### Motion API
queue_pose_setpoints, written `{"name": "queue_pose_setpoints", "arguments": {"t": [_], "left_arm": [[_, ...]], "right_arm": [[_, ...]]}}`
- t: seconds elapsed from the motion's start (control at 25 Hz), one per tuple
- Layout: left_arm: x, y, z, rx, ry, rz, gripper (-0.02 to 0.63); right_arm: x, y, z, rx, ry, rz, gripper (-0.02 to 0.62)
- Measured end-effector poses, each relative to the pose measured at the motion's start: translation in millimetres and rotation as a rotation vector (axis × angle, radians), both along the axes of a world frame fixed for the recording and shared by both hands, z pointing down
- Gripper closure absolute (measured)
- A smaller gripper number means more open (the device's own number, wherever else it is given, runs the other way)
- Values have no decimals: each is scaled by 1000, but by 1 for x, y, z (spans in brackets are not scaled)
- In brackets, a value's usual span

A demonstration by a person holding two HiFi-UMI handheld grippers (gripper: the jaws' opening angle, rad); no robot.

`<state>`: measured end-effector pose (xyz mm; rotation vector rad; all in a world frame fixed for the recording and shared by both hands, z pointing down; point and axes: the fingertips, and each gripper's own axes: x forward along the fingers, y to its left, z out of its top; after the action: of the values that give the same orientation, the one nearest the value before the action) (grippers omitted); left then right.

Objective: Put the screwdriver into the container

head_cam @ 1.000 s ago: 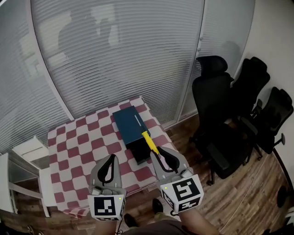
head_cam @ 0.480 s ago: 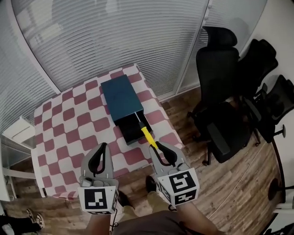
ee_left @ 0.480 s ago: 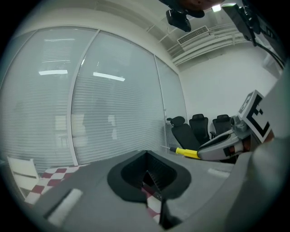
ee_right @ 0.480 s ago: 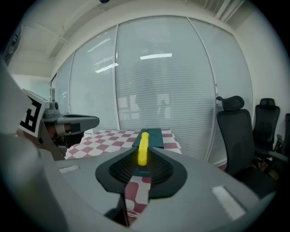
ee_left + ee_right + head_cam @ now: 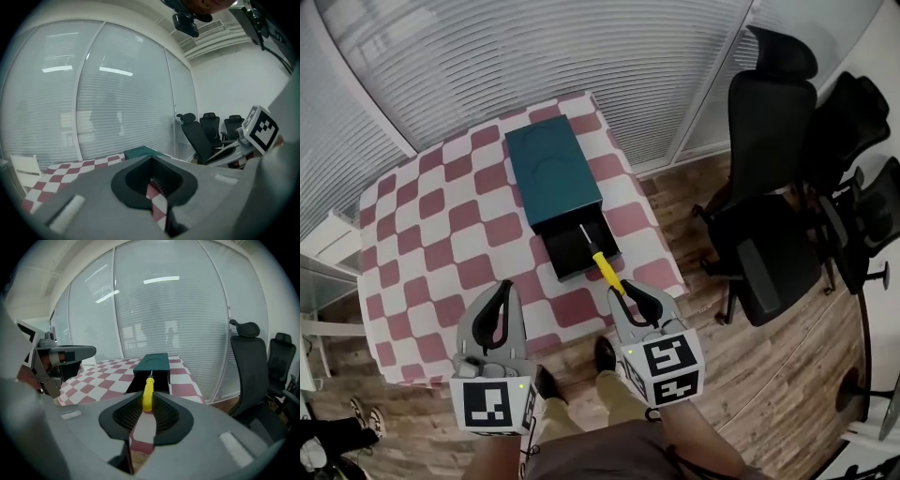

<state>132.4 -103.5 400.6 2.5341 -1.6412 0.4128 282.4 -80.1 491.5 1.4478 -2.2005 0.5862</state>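
A yellow-handled screwdriver (image 5: 607,271) sticks forward out of my right gripper (image 5: 628,291), which is shut on the handle's rear end. Its metal shaft reaches over the black open drawer (image 5: 572,251) of the teal container (image 5: 551,167) on the checkered table (image 5: 431,225). In the right gripper view the screwdriver (image 5: 148,392) rises between the jaws of the right gripper (image 5: 147,404), pointing at the container (image 5: 153,363). My left gripper (image 5: 502,289) hangs over the table's near edge, shut and empty; the left gripper (image 5: 151,161) shows only cloth behind its jaws.
Black office chairs (image 5: 769,141) crowd the wooden floor right of the table. A white piece of furniture (image 5: 321,246) stands at the left. Frosted glass walls (image 5: 534,56) run behind the table. The person's shoes (image 5: 602,352) show under the near edge.
The head view has swung down, so the table sits lower and more central. The right gripper still holds the screwdriver, whose shaft now lies over the open drawer. The left gripper stays shut.
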Motion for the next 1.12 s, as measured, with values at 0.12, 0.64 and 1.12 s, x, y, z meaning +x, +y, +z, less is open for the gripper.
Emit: {"name": "queue_pose_setpoints", "arguments": {"t": [0.12, 0.64, 1.12], "left_arm": [[-5, -11, 5, -10, -5, -19, 606], [-18, -50, 23, -52, -25, -84, 606], [-30, -54, 23, -63, -41, -138, 606]], "right_arm": [[-1, -11, 10, -26, 4, -16, 508], [-8, -56, 40, -98, 4, -82, 506], [-9, -80, 46, -80, 33, -108, 498]]}}
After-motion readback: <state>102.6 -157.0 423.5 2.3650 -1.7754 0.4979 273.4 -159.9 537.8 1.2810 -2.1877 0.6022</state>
